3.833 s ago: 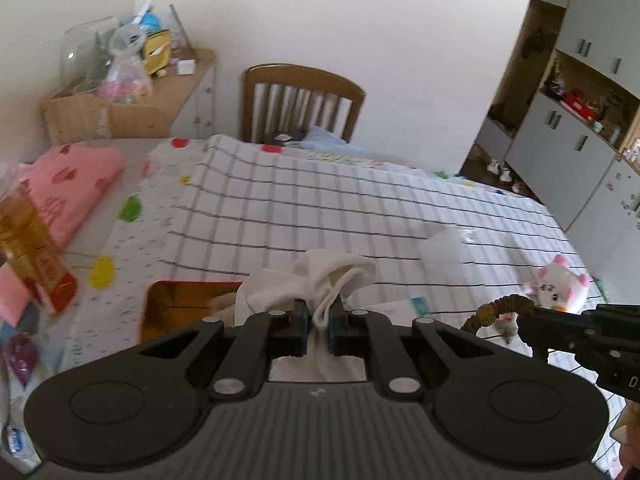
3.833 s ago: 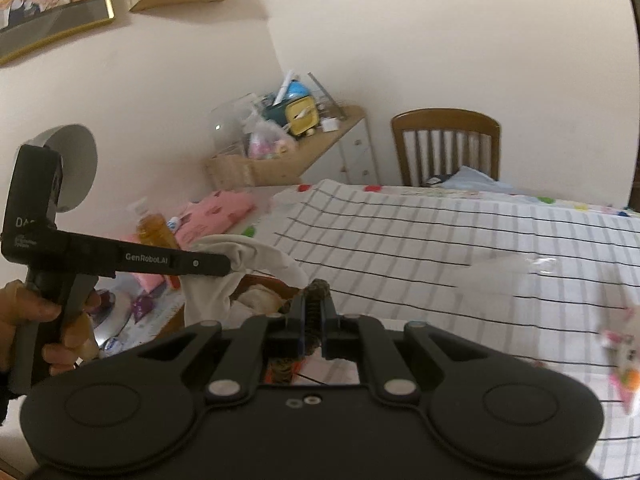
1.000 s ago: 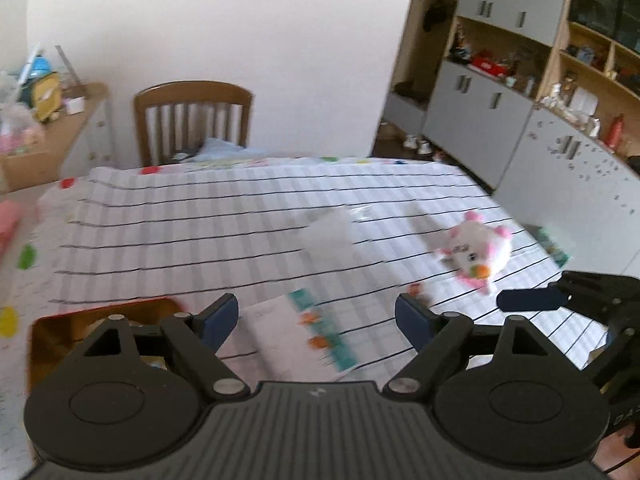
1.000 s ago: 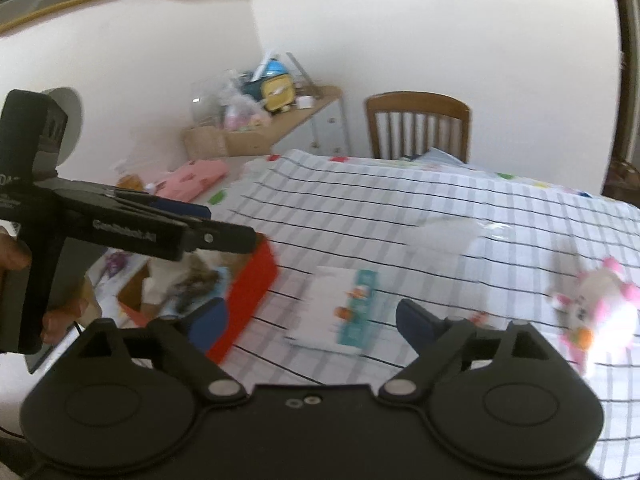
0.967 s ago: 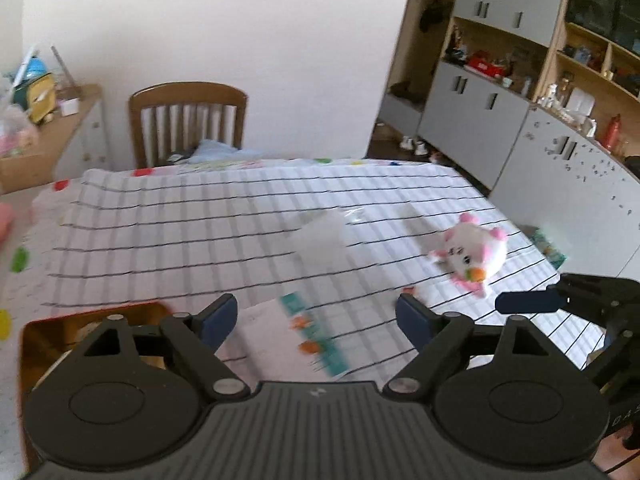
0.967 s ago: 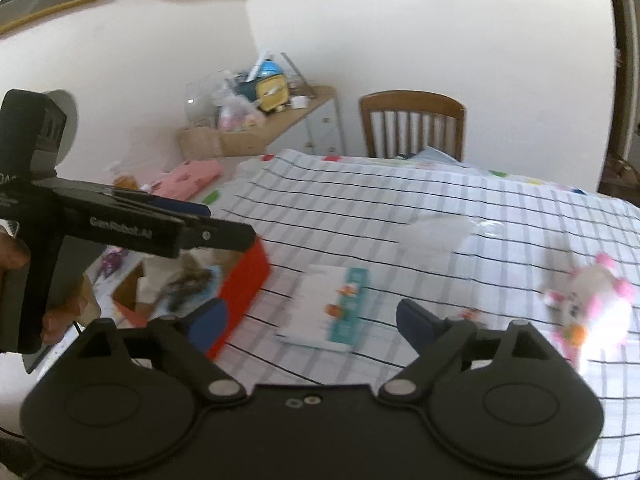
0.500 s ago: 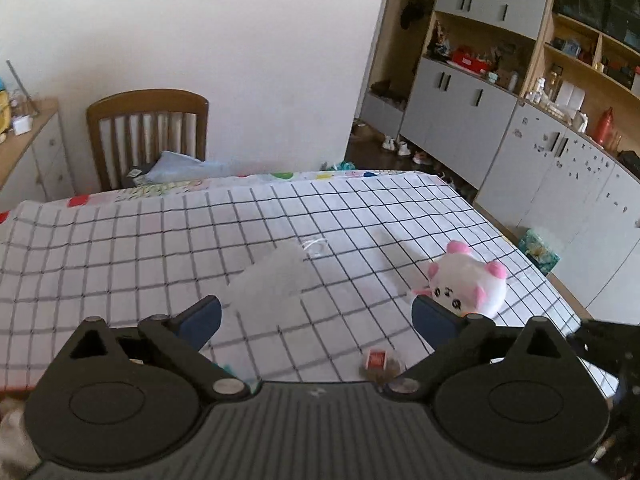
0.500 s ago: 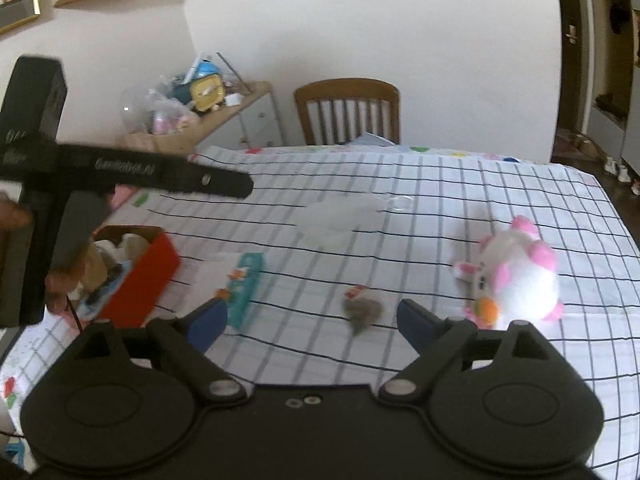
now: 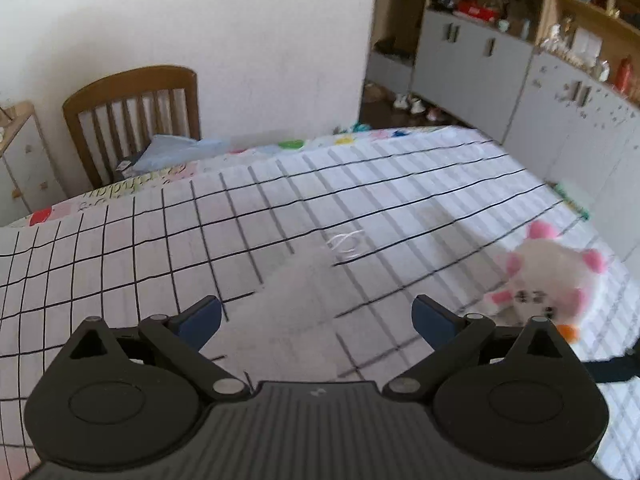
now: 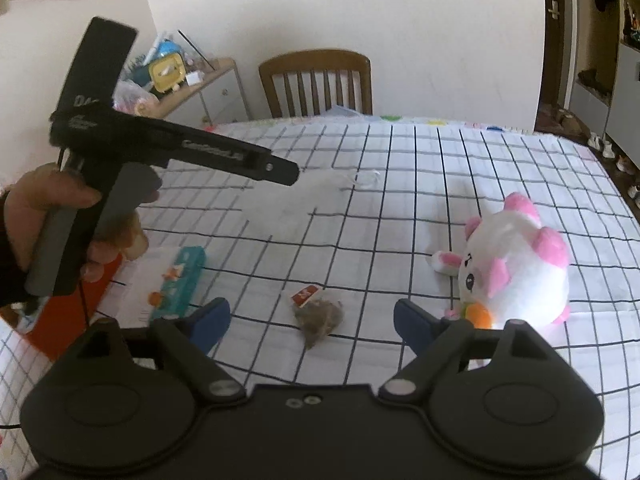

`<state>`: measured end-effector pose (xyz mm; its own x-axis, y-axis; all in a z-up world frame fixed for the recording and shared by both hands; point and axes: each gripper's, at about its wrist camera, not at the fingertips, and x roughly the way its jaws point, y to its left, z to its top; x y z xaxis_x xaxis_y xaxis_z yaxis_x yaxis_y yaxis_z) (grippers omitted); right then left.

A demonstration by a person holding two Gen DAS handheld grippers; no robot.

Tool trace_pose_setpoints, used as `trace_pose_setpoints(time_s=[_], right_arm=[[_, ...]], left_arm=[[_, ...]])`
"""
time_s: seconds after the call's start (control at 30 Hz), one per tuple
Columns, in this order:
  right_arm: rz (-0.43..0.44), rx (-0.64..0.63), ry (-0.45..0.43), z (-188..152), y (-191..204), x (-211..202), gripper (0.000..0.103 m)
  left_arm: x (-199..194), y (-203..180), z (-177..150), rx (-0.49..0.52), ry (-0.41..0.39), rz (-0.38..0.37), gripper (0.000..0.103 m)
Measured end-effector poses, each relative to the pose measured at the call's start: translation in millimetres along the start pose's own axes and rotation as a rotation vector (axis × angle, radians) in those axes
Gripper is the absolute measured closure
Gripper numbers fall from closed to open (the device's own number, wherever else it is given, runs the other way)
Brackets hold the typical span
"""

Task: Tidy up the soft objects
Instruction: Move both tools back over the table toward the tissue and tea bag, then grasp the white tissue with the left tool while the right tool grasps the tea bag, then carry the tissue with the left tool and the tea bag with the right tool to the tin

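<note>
Plush toy (image 10: 516, 264), white w/ pink ears, lies on the checked desk (image 10: 400, 184) just ahead-right of our right tool (image 10: 311, 320), beside its right finger (image 10: 412, 322). We hold that tool w/ fingers wide apart, nothing between them but a small grey pouch (image 10: 320, 316) w/ a red tag lying on the cloth. Our left tool (image 9: 316, 318) is also spread wide, empty, above a clear plastic bag (image 9: 304, 280); plush sits ahead-right of it. Teal card pack (image 10: 176, 284) and orange box (image 10: 76, 304) lie left of the right tool. Wooden chair (image 10: 316, 80) stands at the far edge.
</note>
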<state>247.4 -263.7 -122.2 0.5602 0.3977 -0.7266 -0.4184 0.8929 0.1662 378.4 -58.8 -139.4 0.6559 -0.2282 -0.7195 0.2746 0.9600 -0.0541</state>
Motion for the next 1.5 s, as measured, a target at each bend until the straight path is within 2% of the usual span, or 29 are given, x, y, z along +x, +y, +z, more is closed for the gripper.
trace_pose_setpoints(time_s=[0.23,0.5,0.53,0.57,0.7,0.8,0.87,0.97,1.03,1.17,1.5], right_arm=[[-0.027,-0.024,0.049,-3,2,33,0.025],[-0.045,-0.059,0.087,-2,6,59,0.037],[-0.05,-0.062,0.089,-2,6,61,0.039],[-0.053,-0.065,0.09,-2,6,62,0.042],[-0.057,-0.082,0.094,-2,7,66,0.049],[-0.062,-0.088,0.104,-2,7,69,0.057],[-0.066,-0.096,0.105,-3,8,70,0.063],[-0.077,-0.105,0.1,-3,10,71,0.072],[-0.081,-0.109,0.096,-3,12,71,0.078],[-0.094,-0.124,0.085,-3,15,68,0.091],[-0.069,-0.03,0.042,2,9,31,0.093]], left_arm=[[41,5,-2,-0.003,0.038,0.038,0.001],[71,14,-4,-0.024,0.085,0.036,0.002],[72,15,-4,-0.026,0.086,0.031,0.007],[74,15,-4,-0.027,0.088,0.025,0.017],[74,12,-4,-0.002,0.075,0.035,0.031],[72,10,-4,0.011,0.068,0.034,0.046],[71,9,-4,0.022,0.064,0.028,0.061],[68,8,-4,0.017,0.061,0.009,0.07],[66,7,-4,0.012,0.06,-0.002,0.072],[61,5,-4,0.002,0.064,-0.011,0.083],[29,4,-5,-0.032,0.043,-0.031,0.089]])
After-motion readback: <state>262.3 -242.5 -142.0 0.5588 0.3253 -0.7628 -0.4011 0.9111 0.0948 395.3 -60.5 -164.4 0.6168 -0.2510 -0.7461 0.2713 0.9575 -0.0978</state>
